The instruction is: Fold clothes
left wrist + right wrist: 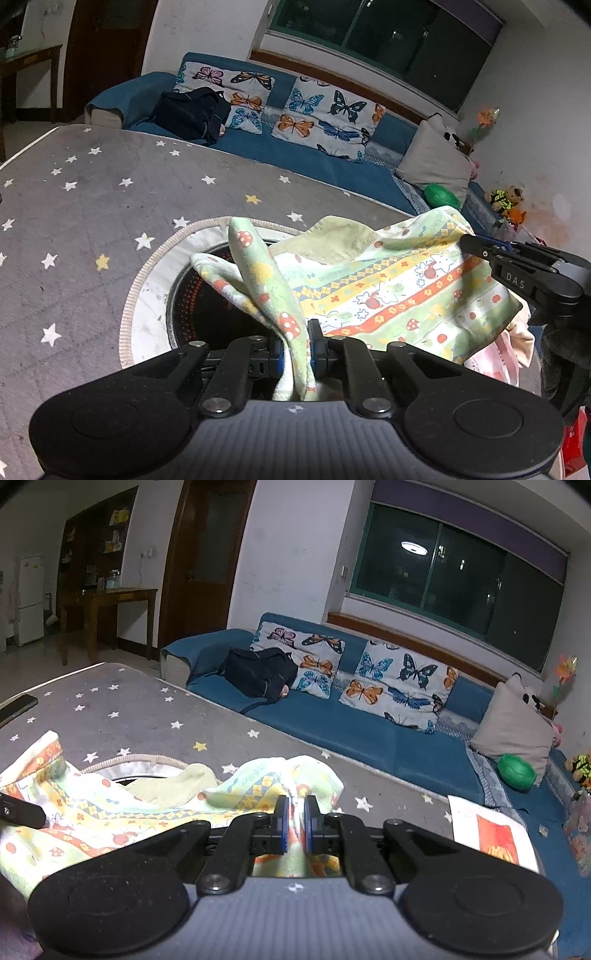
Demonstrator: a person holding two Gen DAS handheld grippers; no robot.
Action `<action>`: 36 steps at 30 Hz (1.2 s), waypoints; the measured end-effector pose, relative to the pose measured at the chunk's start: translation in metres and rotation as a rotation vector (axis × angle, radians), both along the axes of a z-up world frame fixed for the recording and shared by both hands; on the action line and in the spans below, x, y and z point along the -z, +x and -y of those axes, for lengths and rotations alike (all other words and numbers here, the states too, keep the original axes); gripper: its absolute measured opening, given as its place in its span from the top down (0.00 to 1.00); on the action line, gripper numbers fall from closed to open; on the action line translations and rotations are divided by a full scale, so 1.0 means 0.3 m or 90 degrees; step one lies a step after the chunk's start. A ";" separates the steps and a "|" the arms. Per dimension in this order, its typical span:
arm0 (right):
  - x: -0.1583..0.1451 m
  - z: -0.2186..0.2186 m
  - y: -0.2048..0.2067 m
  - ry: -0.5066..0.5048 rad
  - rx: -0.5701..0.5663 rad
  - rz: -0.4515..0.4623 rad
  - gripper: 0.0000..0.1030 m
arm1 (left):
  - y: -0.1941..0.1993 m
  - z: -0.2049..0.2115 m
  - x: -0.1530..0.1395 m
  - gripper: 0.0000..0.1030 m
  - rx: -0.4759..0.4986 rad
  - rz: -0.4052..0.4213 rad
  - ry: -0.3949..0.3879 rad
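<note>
A pale green child's garment (399,295) with mushroom and flower stripes hangs stretched between my two grippers above the grey star-patterned table cover (92,206). My left gripper (297,347) is shut on one bunched corner of it. My right gripper (294,825) is shut on another corner; it also shows in the left wrist view (476,245) at the right, pinching the garment's far edge. The garment (110,812) spreads leftward in the right wrist view, and the left gripper's finger shows at that view's left edge.
A round opening with a white rim (155,280) sits in the table cover under the garment. A blue sofa (351,731) with butterfly cushions and a black bag (258,675) stands behind the table. A paper with a red picture (491,834) lies at the right. Pink clothes (498,362) lie at the right.
</note>
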State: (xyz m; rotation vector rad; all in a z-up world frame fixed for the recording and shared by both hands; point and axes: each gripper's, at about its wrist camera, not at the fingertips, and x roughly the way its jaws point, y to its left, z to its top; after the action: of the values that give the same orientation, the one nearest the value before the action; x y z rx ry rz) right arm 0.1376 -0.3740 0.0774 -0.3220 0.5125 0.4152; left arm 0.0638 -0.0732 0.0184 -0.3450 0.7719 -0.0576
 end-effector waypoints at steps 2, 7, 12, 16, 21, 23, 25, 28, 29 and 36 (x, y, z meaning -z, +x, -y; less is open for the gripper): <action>-0.008 -0.009 0.000 0.000 -0.003 0.003 0.93 | -0.004 -0.006 -0.001 0.88 -0.003 0.000 0.000; -0.024 -0.028 0.002 0.001 -0.010 0.010 0.93 | -0.010 -0.013 -0.002 0.88 -0.005 -0.001 0.006; -0.023 -0.017 -0.001 -0.010 -0.003 0.014 0.93 | 0.007 0.014 -0.004 0.88 0.004 -0.003 0.010; -0.013 0.001 0.018 -0.016 0.010 0.008 0.93 | 0.021 0.035 0.003 0.88 0.013 -0.006 0.011; 0.028 0.014 0.035 -0.020 0.017 -0.009 0.93 | 0.050 0.031 0.039 0.88 0.008 -0.020 0.021; 0.051 0.012 0.036 -0.022 0.015 -0.016 0.93 | 0.057 0.016 0.052 0.88 -0.002 -0.027 0.019; 0.065 0.009 0.034 -0.021 0.011 -0.018 0.93 | 0.066 -0.003 0.064 0.88 -0.012 -0.034 0.011; 0.072 0.005 0.039 -0.021 0.012 -0.018 0.93 | 0.069 -0.008 0.066 0.88 -0.008 -0.035 0.022; 0.075 0.004 0.042 -0.023 0.013 -0.018 0.93 | 0.070 -0.004 0.066 0.88 -0.003 -0.036 0.019; 0.057 0.034 0.071 -0.037 0.051 -0.009 0.93 | 0.094 0.064 0.064 0.88 0.029 -0.035 0.009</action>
State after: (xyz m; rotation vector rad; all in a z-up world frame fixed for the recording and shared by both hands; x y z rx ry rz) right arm 0.1589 -0.3841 0.0602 -0.3542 0.5505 0.3254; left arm 0.0918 -0.0923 -0.0008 -0.3158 0.8337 -0.0861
